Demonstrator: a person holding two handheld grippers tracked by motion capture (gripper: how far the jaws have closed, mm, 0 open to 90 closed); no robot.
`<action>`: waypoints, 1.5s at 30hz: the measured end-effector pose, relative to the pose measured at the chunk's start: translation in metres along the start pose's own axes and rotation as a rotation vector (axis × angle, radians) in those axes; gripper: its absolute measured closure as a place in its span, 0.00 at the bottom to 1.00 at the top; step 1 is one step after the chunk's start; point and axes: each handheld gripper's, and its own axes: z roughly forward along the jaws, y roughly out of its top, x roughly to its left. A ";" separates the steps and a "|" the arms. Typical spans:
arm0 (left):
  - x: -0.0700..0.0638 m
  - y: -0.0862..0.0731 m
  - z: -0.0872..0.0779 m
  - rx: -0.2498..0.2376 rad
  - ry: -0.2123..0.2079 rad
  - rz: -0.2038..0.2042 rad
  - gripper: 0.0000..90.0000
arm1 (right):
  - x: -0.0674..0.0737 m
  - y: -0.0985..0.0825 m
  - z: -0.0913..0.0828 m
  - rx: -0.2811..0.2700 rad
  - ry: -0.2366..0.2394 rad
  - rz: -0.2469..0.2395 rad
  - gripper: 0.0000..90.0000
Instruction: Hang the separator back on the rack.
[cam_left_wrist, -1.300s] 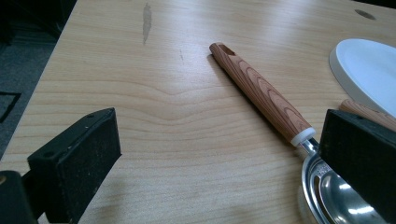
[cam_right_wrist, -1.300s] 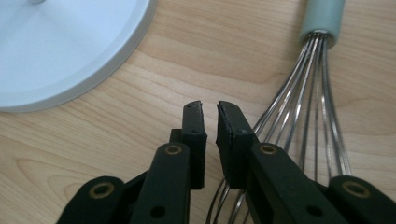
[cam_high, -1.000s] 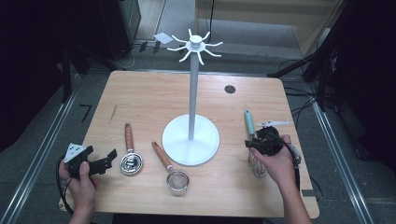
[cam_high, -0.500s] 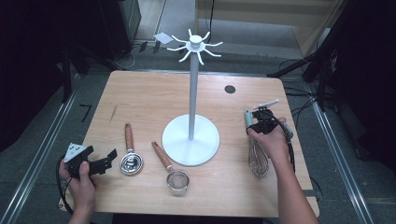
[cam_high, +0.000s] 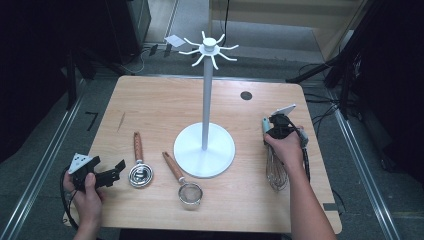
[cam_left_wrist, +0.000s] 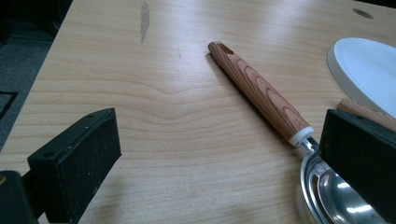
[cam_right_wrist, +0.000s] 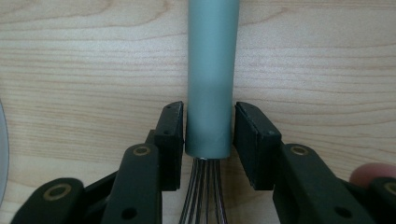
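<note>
Rack mid-table; ladle and strainer lying left of it, whisk right.

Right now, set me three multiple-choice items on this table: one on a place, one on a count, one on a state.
1. In the high view, where is the whisk relative to the white stand?
A. To its right, flat on the table
B. To its left
C. Hung on a hook

2. How many wood-handled utensils lie on the table?
A. One
B. Two
C. Four

3. How do the left gripper jaws stand?
A. Shut on a handle
B. Shut on nothing
C. Open, nothing between them

Key:
1 A: its wires and grey-green handle lie right of the base.
2 B: only the spoon and the strainer have wooden handles.
3 C: bare wood shows between the jaws.
</note>
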 end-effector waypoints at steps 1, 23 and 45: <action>0.000 0.000 0.000 -0.002 0.000 0.000 0.00 | 0.000 0.001 0.001 0.003 0.002 0.006 0.73; 0.000 0.000 0.000 0.001 0.000 -0.001 0.00 | 0.008 -0.002 0.003 0.014 0.014 -0.023 0.79; 0.000 0.000 0.000 0.000 0.001 0.000 0.00 | 0.011 -0.035 -0.045 -0.311 0.182 -0.103 0.79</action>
